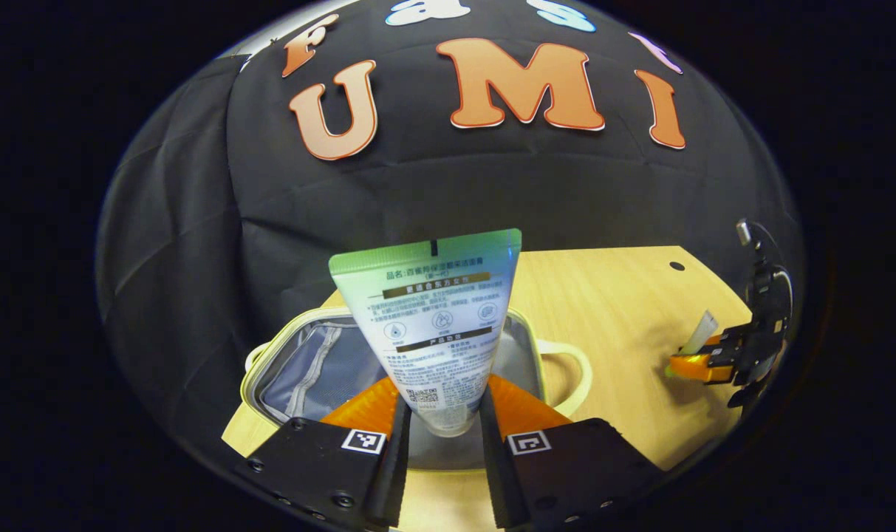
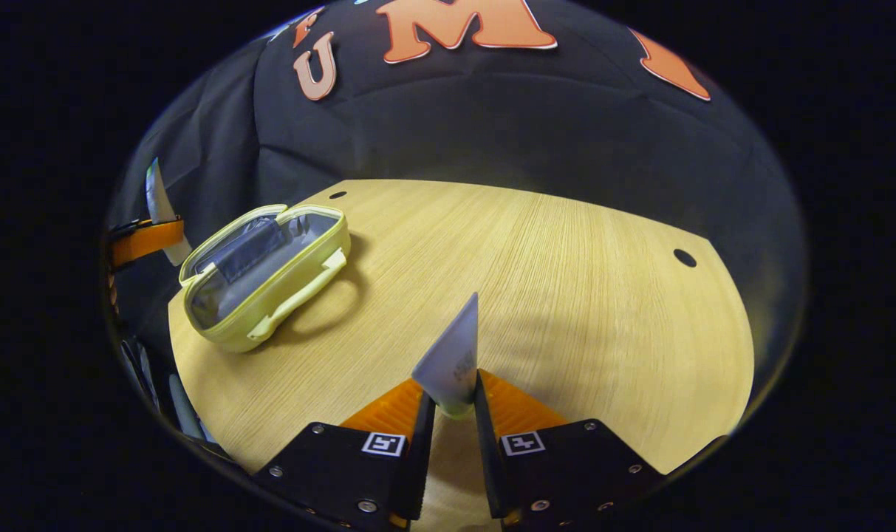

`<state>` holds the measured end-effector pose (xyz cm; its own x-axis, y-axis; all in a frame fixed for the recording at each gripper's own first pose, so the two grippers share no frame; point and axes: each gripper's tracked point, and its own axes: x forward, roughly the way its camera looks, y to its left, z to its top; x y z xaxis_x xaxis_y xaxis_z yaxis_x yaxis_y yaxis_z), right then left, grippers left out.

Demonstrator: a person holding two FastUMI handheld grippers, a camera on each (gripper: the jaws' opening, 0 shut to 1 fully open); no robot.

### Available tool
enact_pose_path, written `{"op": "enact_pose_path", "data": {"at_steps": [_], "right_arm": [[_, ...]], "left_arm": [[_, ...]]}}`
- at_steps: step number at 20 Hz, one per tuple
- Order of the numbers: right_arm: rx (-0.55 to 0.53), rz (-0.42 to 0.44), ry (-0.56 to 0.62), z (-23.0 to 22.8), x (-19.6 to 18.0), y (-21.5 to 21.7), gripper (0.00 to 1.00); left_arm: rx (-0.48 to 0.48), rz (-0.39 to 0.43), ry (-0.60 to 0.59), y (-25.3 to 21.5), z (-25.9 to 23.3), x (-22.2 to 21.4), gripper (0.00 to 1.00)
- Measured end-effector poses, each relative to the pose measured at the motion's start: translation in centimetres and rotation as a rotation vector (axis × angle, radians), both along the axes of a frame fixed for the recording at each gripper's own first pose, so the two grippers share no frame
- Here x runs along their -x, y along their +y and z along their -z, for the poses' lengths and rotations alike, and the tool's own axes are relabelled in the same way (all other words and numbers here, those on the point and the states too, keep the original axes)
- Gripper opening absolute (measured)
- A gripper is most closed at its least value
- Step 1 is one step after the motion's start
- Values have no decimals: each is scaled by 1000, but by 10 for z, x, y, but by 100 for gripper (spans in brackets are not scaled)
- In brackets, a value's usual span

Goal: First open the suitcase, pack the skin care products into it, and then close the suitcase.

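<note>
pale wooden table [image 2: 566,281] carries our open suitcase [image 2: 267,273], lid up, grey lining bare. our left gripper [image 1: 444,436] clamps a green-and-white tube [image 1: 436,325] upright above the case, crimped end up. our right gripper [image 2: 453,414] pinches a small tube [image 2: 453,358], flat end pointing up over the table.

The left gripper [image 1: 443,436] is held above the worktop's left edge, both fingers pressed on the lower end of a tube. The right gripper [image 2: 453,414] is held above the worktop's near edge, both fingers clamped on a second tube.
</note>
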<state>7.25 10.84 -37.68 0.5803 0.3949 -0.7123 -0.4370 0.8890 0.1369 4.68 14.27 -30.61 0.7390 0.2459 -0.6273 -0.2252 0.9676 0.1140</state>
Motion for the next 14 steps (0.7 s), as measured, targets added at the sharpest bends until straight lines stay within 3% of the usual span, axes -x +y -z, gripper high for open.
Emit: {"op": "enact_pose_path", "data": {"at_steps": [4,8,14], "right_arm": [[14,58,-52,-38,4,9,33],[4,117,-92,-76,9,38,33],[24,123,-116,-113,20,96,33]], "left_arm": [[48,41,43,26,21,-1,45],[106,134,106,38,45,-2,46],[215,224,282,48,98,-3,46]]}}
